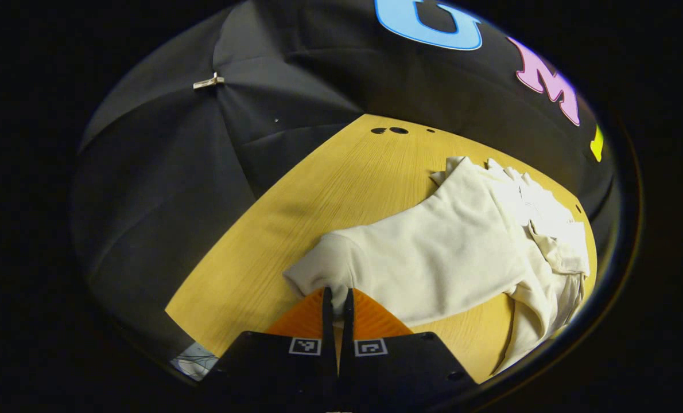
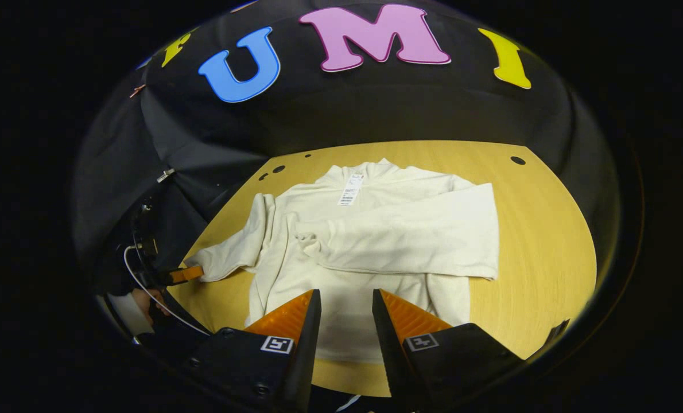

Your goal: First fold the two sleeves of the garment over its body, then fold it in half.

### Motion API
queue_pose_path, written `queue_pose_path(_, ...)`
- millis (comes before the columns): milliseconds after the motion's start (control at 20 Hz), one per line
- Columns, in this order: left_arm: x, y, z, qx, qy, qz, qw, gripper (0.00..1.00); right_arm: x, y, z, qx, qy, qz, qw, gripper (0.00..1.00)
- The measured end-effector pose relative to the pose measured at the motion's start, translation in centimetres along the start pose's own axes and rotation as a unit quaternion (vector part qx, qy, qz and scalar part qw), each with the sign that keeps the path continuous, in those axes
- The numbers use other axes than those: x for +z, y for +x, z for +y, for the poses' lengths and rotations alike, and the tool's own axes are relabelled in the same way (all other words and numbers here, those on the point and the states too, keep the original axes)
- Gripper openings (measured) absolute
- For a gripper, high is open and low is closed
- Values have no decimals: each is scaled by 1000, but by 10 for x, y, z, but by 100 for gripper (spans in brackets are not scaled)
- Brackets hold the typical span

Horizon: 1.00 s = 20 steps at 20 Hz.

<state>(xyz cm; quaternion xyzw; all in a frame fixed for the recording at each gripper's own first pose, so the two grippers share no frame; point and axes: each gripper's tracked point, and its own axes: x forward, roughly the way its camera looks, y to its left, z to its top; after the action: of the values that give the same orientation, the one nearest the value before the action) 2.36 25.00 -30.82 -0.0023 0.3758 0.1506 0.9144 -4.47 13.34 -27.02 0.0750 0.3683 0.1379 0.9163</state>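
Note:
A cream long-sleeved garment (image 2: 370, 287) lies flat on the wooden table (image 2: 548, 229), collar at the far side. One sleeve (image 2: 422, 235) is folded across the body. The other sleeve (image 2: 232, 252) stretches out to the left, and its cuff (image 1: 318, 269) is pinched by my left gripper (image 1: 337, 298), which is shut on it at table level. The same left gripper (image 2: 195, 272) appears at that cuff in the right gripper view. My right gripper (image 2: 346, 301) hangs open over the garment's near hem with nothing between its fingers.
A white label (image 2: 351, 189) lies below the collar. Small dark holes (image 1: 390, 130) mark the table's far edge. A hand (image 2: 146, 304) and a white cable sit at the table's left edge. Bare wood (image 1: 295, 218) lies left of the sleeve.

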Motion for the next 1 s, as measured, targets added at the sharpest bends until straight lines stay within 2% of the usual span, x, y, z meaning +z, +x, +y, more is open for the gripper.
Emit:
queue_pose_path(250, 70, -45, -57, -41, -3, -86, 995, 6, 0, -9, -38, -19, 14, -1, 1000, 56)
queue_pose_path(500, 121, -94, -157, -118, 13, -142, 983, 7, -1, -14, -73, -36, 35, -3, 999, 55)
queue_pose_path(800, 124, -121, -287, -206, 35, -140, 968, 7, -11, -20, -103, -46, 55, -2, 997, 55)
queue_pose_path(1000, 110, -125, -362, -247, 68, -130, 958, 6, -20, -25, -121, -54, 69, 3, 996, 56)
